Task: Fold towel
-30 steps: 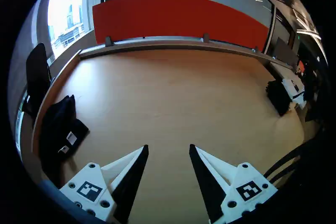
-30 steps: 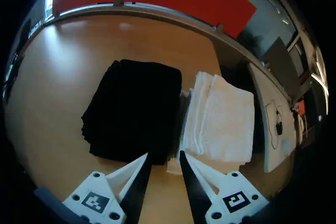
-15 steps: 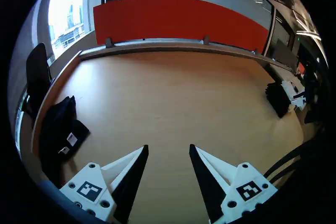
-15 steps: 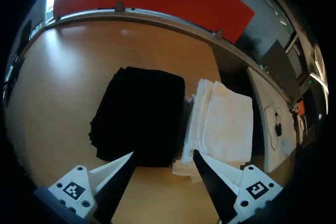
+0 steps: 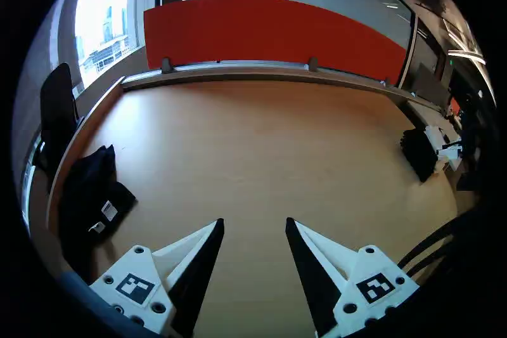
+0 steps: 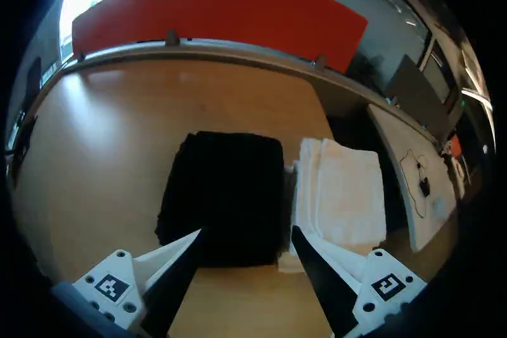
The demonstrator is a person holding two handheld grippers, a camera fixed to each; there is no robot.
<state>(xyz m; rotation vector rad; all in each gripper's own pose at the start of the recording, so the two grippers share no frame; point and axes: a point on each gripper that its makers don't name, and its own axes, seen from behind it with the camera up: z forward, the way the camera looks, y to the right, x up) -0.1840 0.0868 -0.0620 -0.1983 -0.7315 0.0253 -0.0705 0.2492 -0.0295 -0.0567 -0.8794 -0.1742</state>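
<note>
In the right gripper view a folded black towel stack (image 6: 225, 195) lies on the wooden table, with a folded white towel stack (image 6: 339, 195) touching its right side. My right gripper (image 6: 247, 243) hovers open above their near edges with nothing between its fingers. My left gripper (image 5: 252, 230) is open over bare wood, holding nothing. Far off at the right of the left gripper view sit the same black stack (image 5: 418, 151) and white stack (image 5: 440, 141).
A black garment with a white tag (image 5: 92, 195) lies at the table's left edge, beside a black chair (image 5: 56, 116). A red divider panel (image 5: 272, 30) runs along the table's far edge. A white desk with a cable (image 6: 415, 179) stands right of the towels.
My right gripper opened from nearly shut and then drew back and up from the towels, which now sit lower in its view. My left gripper stayed almost still.
</note>
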